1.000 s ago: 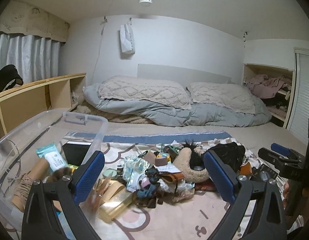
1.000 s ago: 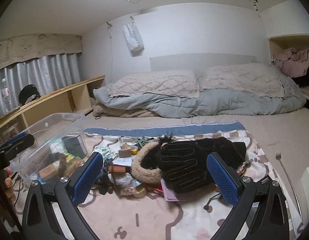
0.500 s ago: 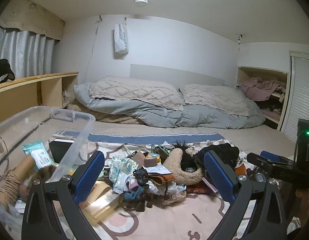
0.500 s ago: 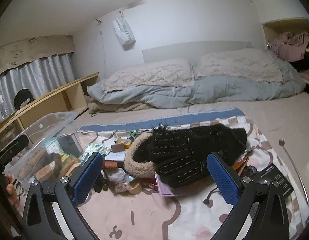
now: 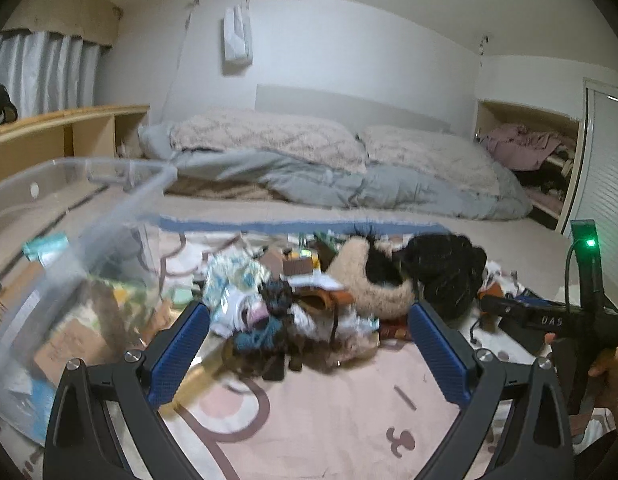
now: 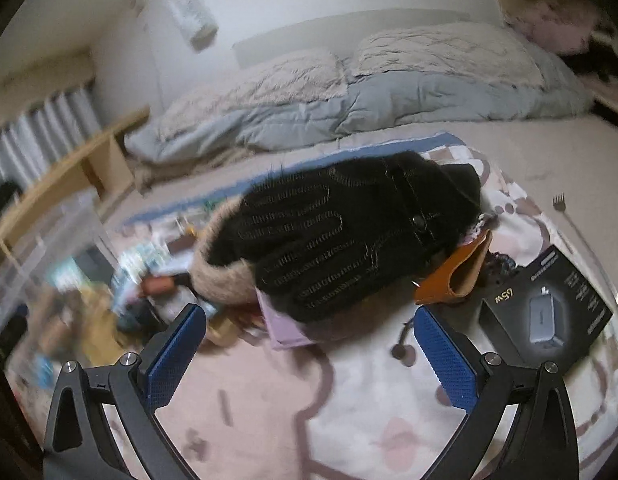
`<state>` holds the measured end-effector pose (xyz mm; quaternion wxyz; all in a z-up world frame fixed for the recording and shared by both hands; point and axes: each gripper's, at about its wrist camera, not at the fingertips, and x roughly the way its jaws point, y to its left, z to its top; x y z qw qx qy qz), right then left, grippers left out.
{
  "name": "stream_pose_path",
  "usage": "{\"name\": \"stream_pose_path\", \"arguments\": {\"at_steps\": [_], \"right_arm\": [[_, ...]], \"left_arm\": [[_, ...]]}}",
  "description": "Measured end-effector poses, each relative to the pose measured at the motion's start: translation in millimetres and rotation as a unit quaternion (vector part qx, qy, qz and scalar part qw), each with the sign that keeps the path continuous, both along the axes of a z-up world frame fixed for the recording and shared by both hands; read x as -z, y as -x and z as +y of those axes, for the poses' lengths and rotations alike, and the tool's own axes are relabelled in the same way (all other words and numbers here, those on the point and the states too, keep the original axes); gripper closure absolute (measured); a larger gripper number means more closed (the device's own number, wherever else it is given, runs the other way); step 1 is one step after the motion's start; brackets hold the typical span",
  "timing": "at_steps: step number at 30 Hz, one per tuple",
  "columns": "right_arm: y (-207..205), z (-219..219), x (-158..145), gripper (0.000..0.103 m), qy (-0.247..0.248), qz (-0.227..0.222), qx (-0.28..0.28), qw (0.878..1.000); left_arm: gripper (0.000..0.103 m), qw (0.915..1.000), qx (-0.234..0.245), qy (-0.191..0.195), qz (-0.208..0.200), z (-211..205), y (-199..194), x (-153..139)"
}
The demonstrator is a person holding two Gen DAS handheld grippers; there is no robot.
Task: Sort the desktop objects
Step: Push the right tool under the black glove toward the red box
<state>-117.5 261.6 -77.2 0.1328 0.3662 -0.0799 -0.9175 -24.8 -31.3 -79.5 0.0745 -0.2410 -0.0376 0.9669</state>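
Note:
A heap of small objects (image 5: 293,300) lies on a pink patterned cloth (image 5: 329,420) on the bed. A black glove (image 6: 341,240) rests on a beige fluffy band (image 6: 221,284), also in the left wrist view (image 5: 373,284). My left gripper (image 5: 309,356) is open and empty, just in front of the heap. My right gripper (image 6: 309,360) is open and empty, close in front of the black glove; it also shows in the left wrist view (image 5: 549,320). An orange leather pouch (image 6: 457,276) and a black charger box (image 6: 549,312) lie to the glove's right.
A clear plastic bin (image 5: 69,264) with several items inside stands at the left. Pillows and a grey duvet (image 5: 349,176) lie at the back. A wooden shelf (image 5: 61,136) runs along the left wall. A metal back-scratcher (image 6: 573,232) lies at the right.
Both grippers have moved forward and down toward the heap. The right gripper has closed in on the black glove and tilted. Both stay open.

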Motion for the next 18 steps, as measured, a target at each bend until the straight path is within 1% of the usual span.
{"name": "stream_pose_path", "arguments": {"at_steps": [2,4,6,8,11,12,13,14,15,17,18], "right_arm": [[4,-5,10,0.0,-0.013,-0.019,-0.018,1.0],[12,-7,22,0.0,-0.013,-0.052,-0.02,0.998],[19,-7,31,0.0,-0.005,-0.075,-0.009,0.997],[25,-6,35,0.0,-0.001,-0.086,0.01,0.996],[36,-3,37,0.002,0.021,-0.096,0.028,0.995],[41,-2,37,0.013,0.033,-0.1,0.028,0.994],[48,-2,38,0.026,0.047,-0.105,0.022,0.993],[54,-4,40,0.033,0.052,-0.112,0.018,0.992],[61,-5,44,0.047,0.055,-0.12,0.012,0.991],[72,-6,53,0.05,0.057,-0.132,0.008,0.99],[76,-5,57,0.053,0.063,-0.137,0.008,0.988]], "left_arm": [[0.002,0.9999,0.002,0.001,-0.016,2,4,10],[0.003,0.9993,0.005,0.011,-0.036,6,8,21],[0.003,0.9983,0.01,0.018,-0.055,10,11,32],[0.003,0.997,0.014,0.025,-0.072,14,14,41],[0.003,0.9945,0.02,0.035,-0.097,19,18,52],[0.003,0.9939,0.021,0.037,-0.102,20,19,54],[0.003,0.9933,0.022,0.038,-0.107,21,21,57],[0.003,0.9924,0.023,0.039,-0.114,22,22,60],[0.003,0.9919,0.023,0.04,-0.119,22,24,62],[0.003,0.9909,0.02,0.041,-0.127,22,26,66],[0.003,0.9902,0.02,0.041,-0.132,22,28,68]]}}
